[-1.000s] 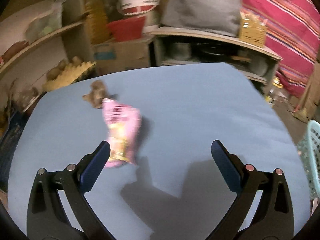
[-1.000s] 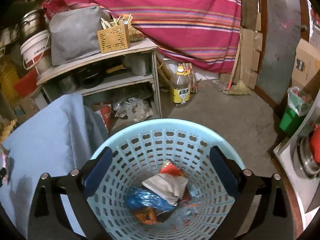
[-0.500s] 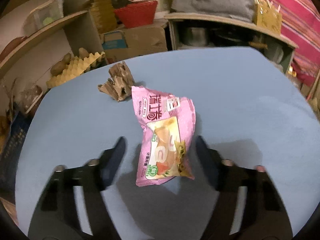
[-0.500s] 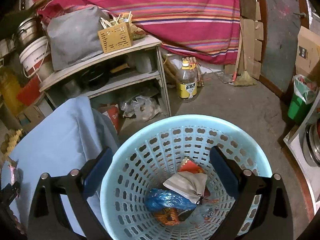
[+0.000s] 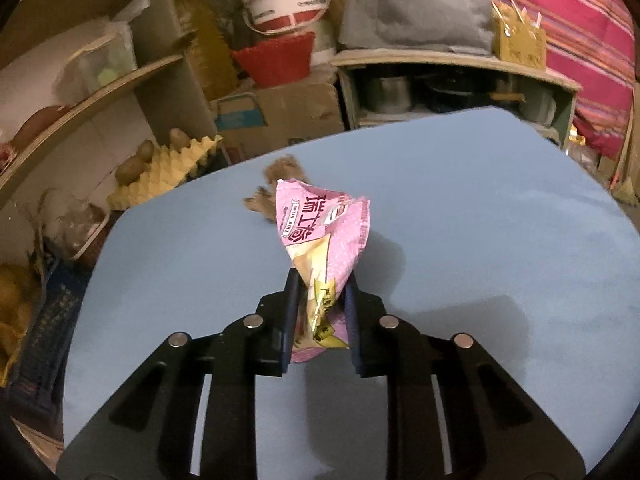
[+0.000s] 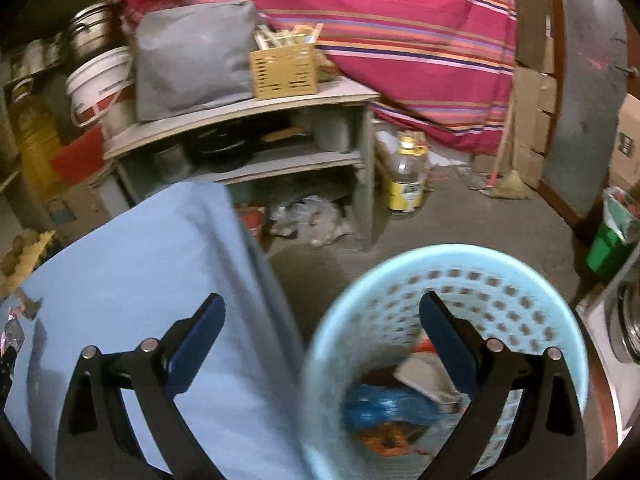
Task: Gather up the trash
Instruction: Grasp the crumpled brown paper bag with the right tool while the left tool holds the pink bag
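Observation:
My left gripper (image 5: 319, 286) is shut on a pink snack wrapper (image 5: 320, 236) and holds it just above the blue-covered table (image 5: 480, 220). A crumpled brown scrap (image 5: 276, 184) lies on the table behind the wrapper. My right gripper (image 6: 322, 314) is open and empty, above the gap between the table's edge (image 6: 140, 248) and a light-blue perforated basket (image 6: 460, 264) on the floor. The basket holds several pieces of trash, among them a blue bag (image 6: 384, 408) and an orange wrapper (image 6: 384, 440).
Shelves with pots, a grey bag (image 5: 416, 4) and a white bucket (image 5: 284, 0) stand behind the table. A yellow egg tray (image 5: 164, 168) lies at the left. An oil bottle (image 6: 406, 176) and a green bin (image 6: 610, 236) stand on the floor.
My left gripper closed on the pink wrapper and lifted it off the table. My right gripper swung left, so the basket moved from centre to the right of its view.

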Demonstrator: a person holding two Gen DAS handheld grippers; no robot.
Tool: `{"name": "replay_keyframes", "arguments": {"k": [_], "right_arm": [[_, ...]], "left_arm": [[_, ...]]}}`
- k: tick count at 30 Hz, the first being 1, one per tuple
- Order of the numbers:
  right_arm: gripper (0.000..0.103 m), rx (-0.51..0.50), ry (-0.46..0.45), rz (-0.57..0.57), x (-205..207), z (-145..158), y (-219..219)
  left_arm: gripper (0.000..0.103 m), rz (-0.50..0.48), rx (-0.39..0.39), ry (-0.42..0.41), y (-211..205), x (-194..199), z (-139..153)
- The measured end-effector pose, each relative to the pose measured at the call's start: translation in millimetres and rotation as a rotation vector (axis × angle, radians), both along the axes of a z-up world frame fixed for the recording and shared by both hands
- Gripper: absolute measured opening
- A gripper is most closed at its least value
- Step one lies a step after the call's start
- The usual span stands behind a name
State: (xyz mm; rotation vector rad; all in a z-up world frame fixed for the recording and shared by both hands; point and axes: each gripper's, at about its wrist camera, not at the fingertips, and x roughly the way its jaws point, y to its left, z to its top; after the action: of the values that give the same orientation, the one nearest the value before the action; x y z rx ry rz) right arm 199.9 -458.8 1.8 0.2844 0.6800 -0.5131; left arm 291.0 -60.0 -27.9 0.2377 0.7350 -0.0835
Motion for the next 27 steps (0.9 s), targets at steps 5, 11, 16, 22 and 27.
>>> {"name": "replay_keyframes", "arguments": {"k": [5, 11, 16, 22, 27], "right_arm": [[0.097, -0.024, 0.005, 0.079, 29.9, -0.6, 56.2], [0.097, 0.012, -0.039, 0.268, 54.5, 1.5, 142.5], [0.097, -0.012, -0.063, 0.392, 69.8, 7.1, 213.8], [0.097, -0.081, -0.01, 0.472, 107.9, 1.5, 285.0], [0.097, -0.055, 0.026, 0.541, 141.4, -7.8, 332.7]], "left_arm": [[0.02, 0.069, -0.033, -0.034, 41.9, -7.3, 13.4], [0.02, 0.124, -0.052, -0.066, 89.9, 8.6, 22.3], [0.02, 0.162, -0.082, -0.083, 130.0, 24.3, 30.7], [0.021, 0.186, -0.111, -0.07, 168.0, 43.6, 29.4], [0.021, 0.191, -0.133, -0.069, 189.2, 54.2, 29.3]]}}
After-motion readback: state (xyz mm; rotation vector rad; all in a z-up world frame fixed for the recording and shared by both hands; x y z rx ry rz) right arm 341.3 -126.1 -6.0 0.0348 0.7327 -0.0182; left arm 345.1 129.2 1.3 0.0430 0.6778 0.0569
